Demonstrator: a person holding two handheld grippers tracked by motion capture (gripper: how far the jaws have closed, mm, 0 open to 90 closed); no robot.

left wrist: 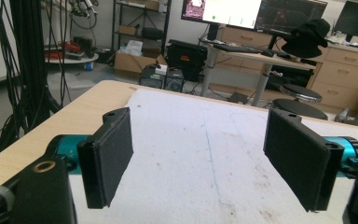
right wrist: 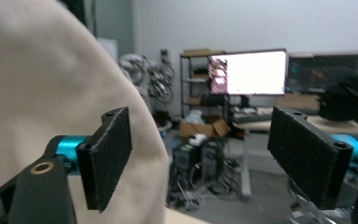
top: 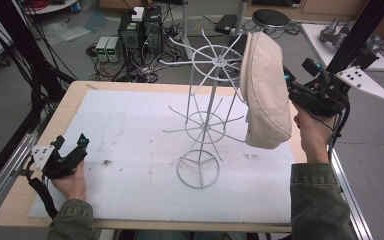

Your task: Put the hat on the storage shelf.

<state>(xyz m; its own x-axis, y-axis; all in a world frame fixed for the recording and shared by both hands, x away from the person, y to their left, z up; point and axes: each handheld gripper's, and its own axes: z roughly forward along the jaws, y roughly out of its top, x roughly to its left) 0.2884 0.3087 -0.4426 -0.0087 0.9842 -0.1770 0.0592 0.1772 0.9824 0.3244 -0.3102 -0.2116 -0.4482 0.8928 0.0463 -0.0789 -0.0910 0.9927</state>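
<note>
One beige cap [top: 266,90] hangs on the right side of a white wire hat stand [top: 206,120], draped from an upper prong, long axis running top to bottom. Right claw [top: 289,82] sits just right of the cap near its upper edge, pointing left at it. Jaws spread wide; in the right gripper view the cap's cloth [right wrist: 51,93] lies behind the left pad and nothing is between the pads, so no grip. Right hand is by far the nearer one. Left claw [top: 82,145] is well apart at the near left of the table [top: 70,107], also spread and empty, aimed across the white foam mat [top: 130,130]. Stand base rests mid-mat, slightly right. Room beyond: PC towers, cable bundles, stools on a grey floor; monitors and desks farther back.
</note>
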